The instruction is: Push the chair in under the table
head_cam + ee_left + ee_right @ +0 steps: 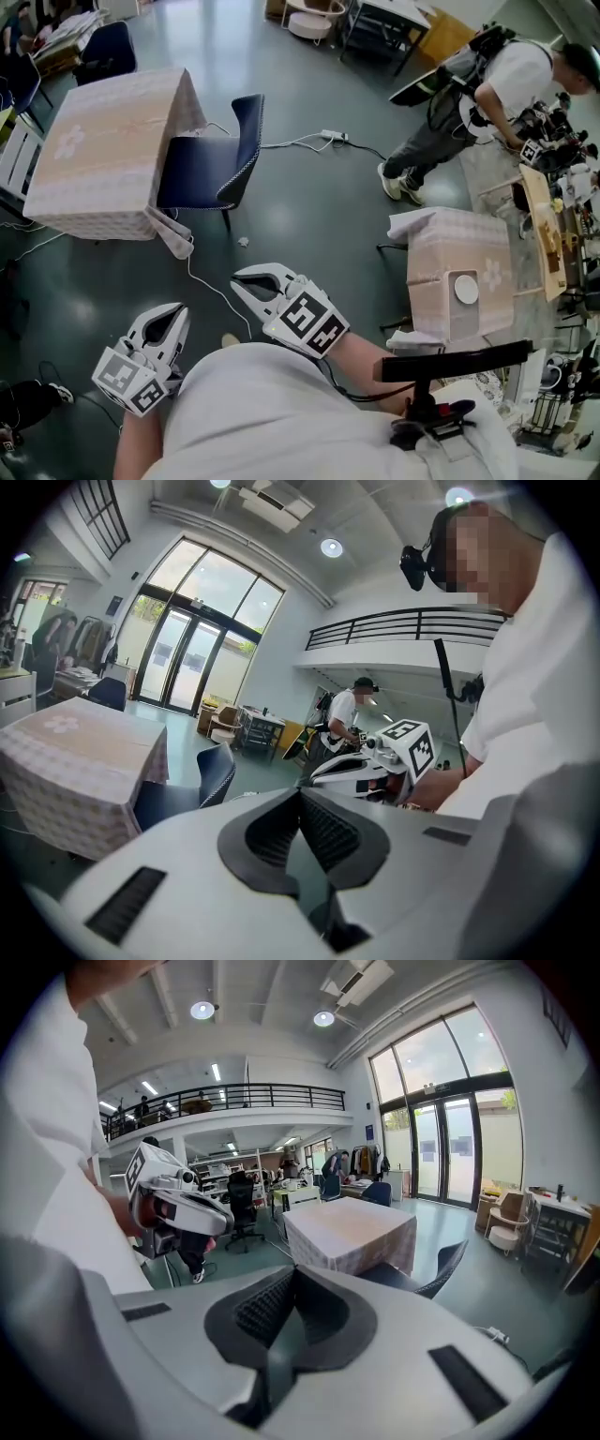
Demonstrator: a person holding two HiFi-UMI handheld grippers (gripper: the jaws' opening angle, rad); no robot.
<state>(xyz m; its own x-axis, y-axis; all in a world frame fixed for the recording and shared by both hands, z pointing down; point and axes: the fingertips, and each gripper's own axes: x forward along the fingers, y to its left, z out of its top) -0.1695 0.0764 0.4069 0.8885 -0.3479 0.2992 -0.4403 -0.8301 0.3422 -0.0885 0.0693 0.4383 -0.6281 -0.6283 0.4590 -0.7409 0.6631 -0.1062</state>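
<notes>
The smooth grey-green floor [309, 206] has a dull shine. On it stands a square worktop [103, 141] draped in a pale checked cloth with flower prints. The chair [225, 159], dark blue with a curved moulded back and thin legs, stands at the worktop's side, its seat against the hanging cloth. Well apart from it, the left hand-held gripper [176, 311] and right hand-held gripper [239, 278], white plastic with ribbed black pads, are both closed on nothing.
</notes>
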